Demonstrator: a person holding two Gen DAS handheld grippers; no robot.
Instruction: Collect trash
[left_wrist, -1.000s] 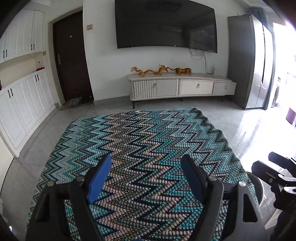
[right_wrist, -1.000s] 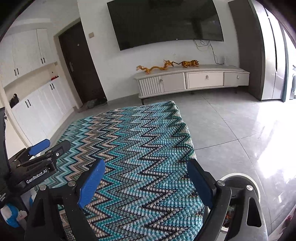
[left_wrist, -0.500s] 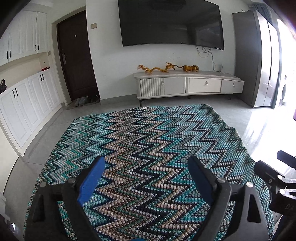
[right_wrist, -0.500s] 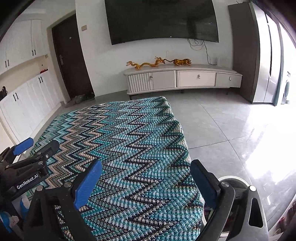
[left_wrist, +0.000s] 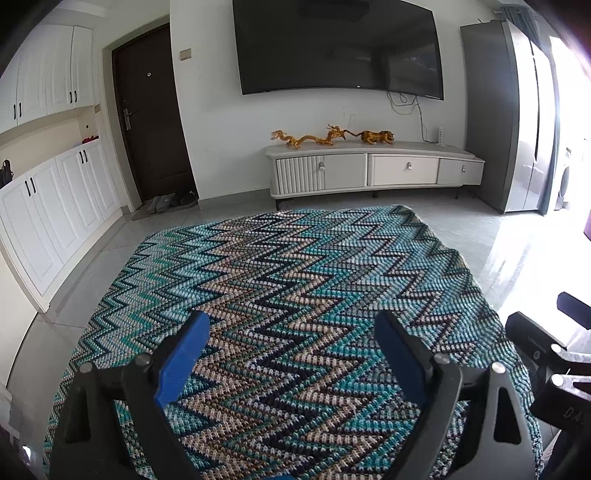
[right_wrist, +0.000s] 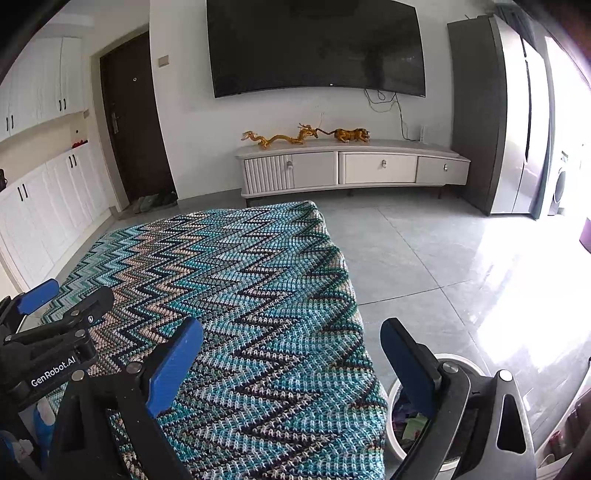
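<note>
My left gripper (left_wrist: 291, 321) hangs open over a blue, teal and beige zigzag blanket (left_wrist: 295, 258), nothing between its blue pads. My right gripper (right_wrist: 293, 326) is open too, over the blanket's right edge (right_wrist: 258, 295). Below its right finger stands a white round bin (right_wrist: 456, 359) on the floor, with colourful scraps (right_wrist: 410, 424) inside; the finger hides part of it. In the right wrist view, the left gripper (right_wrist: 66, 299) shows at the left edge. The left wrist view has the right gripper (left_wrist: 546, 317) at its right edge. I see no loose trash on the blanket.
A low white TV cabinet (left_wrist: 373, 170) with gold figurines (left_wrist: 332, 136) stands against the far wall under a large TV (left_wrist: 340, 48). A grey fridge (left_wrist: 498, 118) is at the right, white cupboards (left_wrist: 51, 206) and a dark door (left_wrist: 151, 114) at the left. Shiny tiled floor (right_wrist: 443, 258) lies right of the blanket.
Both grippers' jaws have spread wider. The right wrist view has swung a little to the right. The bin's rim has left the left wrist view.
</note>
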